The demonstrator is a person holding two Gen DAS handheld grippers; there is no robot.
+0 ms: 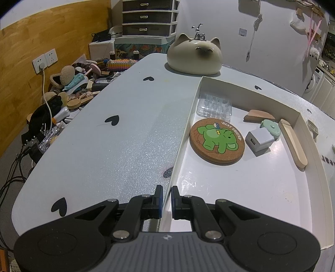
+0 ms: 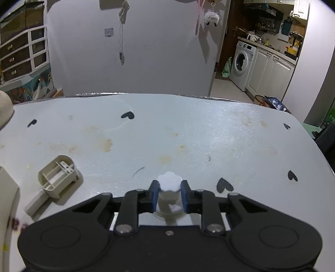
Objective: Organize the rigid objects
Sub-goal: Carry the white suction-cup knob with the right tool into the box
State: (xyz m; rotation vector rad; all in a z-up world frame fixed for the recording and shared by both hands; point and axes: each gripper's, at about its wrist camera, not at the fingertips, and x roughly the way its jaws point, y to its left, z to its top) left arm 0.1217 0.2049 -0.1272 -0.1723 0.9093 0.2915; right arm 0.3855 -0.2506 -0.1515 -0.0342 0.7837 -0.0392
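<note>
I'm looking across a pale tabletop (image 1: 117, 129) printed with small black hearts; on the right camera it is blotched with brownish stains. Past its far edge stands a white wall, and through a doorway a washing machine (image 2: 242, 62) sits beside white kitchen cabinets. On the left camera there's a wood-panelled wall with a wall socket (image 1: 44, 60), a set of dark drawers (image 1: 148, 17), and a heap of soft toys and cables down the table's left side. A cream cat-shaped ornament (image 1: 194, 55) sits at the table's far end.

The white tray (image 1: 230, 188) lies on the right half of the table. In it I see a clear plastic case (image 1: 214, 105) in the far corner, a round cork coaster (image 1: 216, 141) with a green elephant, a grey cube charger (image 1: 259, 142) touching a small mint-green round thing (image 1: 271, 127), a brown wedge (image 1: 259, 116) behind them, and a pale wooden piece (image 1: 293, 144) along the right wall.

My left gripper (image 1: 166, 196) is clamped on the tray's near-left wall, one pad either side. My right gripper (image 2: 169, 195) is closed on a small white bottle (image 2: 169, 194) with a scalloped cap, standing upright on the table. A beige plastic holder (image 2: 57, 177) lies to its left, apart.
</note>
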